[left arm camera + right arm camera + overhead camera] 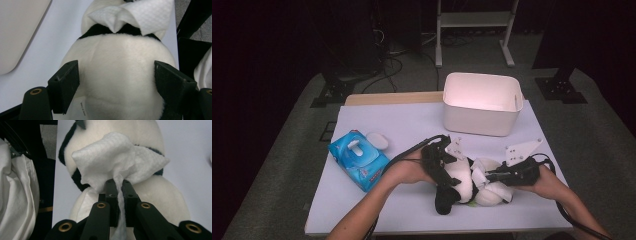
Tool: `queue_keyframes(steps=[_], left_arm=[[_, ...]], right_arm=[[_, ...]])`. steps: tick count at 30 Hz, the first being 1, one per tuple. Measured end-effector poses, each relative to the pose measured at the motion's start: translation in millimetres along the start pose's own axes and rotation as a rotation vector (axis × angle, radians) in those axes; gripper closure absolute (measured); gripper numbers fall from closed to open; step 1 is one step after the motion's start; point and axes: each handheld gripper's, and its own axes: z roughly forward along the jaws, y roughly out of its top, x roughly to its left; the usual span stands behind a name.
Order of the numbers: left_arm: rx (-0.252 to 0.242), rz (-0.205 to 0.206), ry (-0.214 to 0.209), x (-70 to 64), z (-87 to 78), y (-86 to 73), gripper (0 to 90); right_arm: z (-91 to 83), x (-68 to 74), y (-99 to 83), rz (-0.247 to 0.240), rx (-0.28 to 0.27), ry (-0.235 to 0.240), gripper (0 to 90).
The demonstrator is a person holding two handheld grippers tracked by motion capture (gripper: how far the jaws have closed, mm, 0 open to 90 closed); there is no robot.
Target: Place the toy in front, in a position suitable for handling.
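Observation:
A black-and-white plush toy point(464, 182) lies near the table's front edge. My left gripper point(443, 172) comes in from its left. In the left gripper view the jaws press both sides of the toy's white body point(117, 62), so the left gripper point(117, 85) is shut on it. A white wipe point(479, 175) rests against the toy's black band. My right gripper point(492, 176) reaches in from the right. In the right gripper view it point(118, 187) is shut on a twisted tail of the wipe point(112, 157), which bunches over the toy point(165, 195). The wipe point(140, 15) shows beyond the toy's body.
A white rectangular bin point(482, 117) stands at the back right of the table. A blue pack of wipes point(357, 160) with its flap lid point(377, 140) open lies at the left. White clothing point(17, 195) hangs close beside the table's front edge.

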Motion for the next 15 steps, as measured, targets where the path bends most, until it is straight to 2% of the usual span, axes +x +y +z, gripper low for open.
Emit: queue_keyframes(steps=[2, 4, 9, 12, 13, 14, 15], left_arm=[[0.007, -0.007, 0.001, 2.8, 0.7, 2.1, 21.8], [0.018, -0.014, -0.015, 5.4, 1.0, 1.5, 21.8], [0.002, -0.031, -0.046, 1.9, 2.6, -7.5, 21.9], [-0.008, -0.037, -0.044, -1.9, 1.5, -11.5, 21.8], [-0.005, -0.036, -0.046, -2.3, 1.0, -11.9, 21.8], [-0.003, -0.034, -0.047, -3.0, 0.7, -12.7, 21.8], [0.001, -0.027, -0.047, -3.5, 0.1, -13.2, 21.7]], right_arm=[[0.2, 0.6, -1.6, 0.004, -0.005, 0.001, 85.5], [1.5, 2.8, -3.4, 0.010, -0.013, 0.005, 85.6], [3.7, 6.7, 1.8, -0.019, 0.005, 0.006, 84.9], [1.1, 8.6, 8.8, -0.032, 0.002, 0.008, 79.9], [-1.4, 10.7, 13.6, -0.048, 0.005, -0.004, 74.4], [-1.4, 10.7, 13.6, -0.048, 0.005, -0.004, 74.4], [-5.6, 12.5, 18.9, -0.067, 0.007, -0.016, 70.4]])
